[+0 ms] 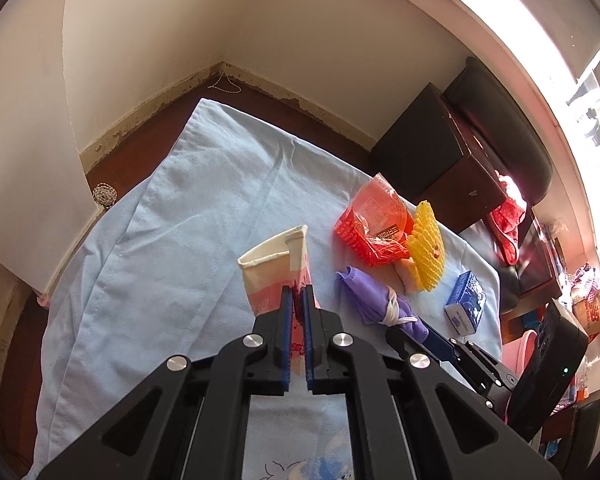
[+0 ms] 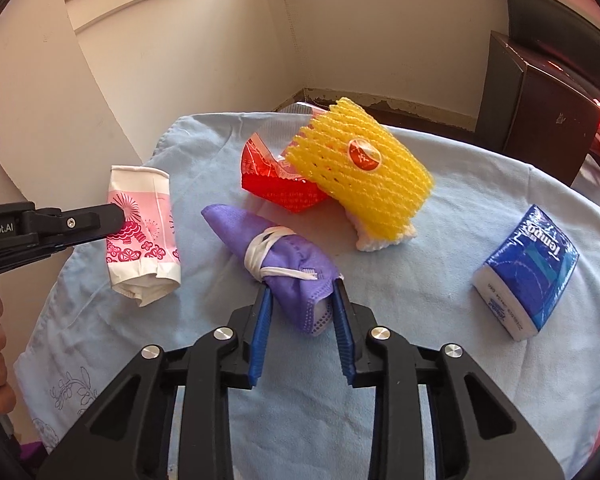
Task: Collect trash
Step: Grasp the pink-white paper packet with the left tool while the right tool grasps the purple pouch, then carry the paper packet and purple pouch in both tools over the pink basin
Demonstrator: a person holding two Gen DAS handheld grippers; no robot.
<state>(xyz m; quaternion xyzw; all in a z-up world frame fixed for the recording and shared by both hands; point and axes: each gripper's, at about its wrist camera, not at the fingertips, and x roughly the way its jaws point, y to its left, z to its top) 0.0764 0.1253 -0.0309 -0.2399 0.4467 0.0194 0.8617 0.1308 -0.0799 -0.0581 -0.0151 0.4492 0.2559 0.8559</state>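
My left gripper (image 1: 298,290) is shut on a crushed pink-and-white paper cup (image 1: 274,270) and holds it over the blue cloth; in the right wrist view the cup (image 2: 142,232) shows at the left, pinched by the left gripper's fingers (image 2: 100,220). My right gripper (image 2: 300,284) is closed around the near end of a rolled purple face mask (image 2: 276,250) bound with its white straps. The mask also shows in the left wrist view (image 1: 370,294). A yellow foam fruit net (image 2: 364,172) and a red plastic wrapper (image 2: 276,180) lie behind it.
A blue tissue pack (image 2: 528,272) lies at the right on the light blue cloth (image 2: 420,280). A dark box (image 2: 536,100) stands at the back right by the wall. Brown floor and a wall corner (image 1: 220,68) lie beyond the cloth.
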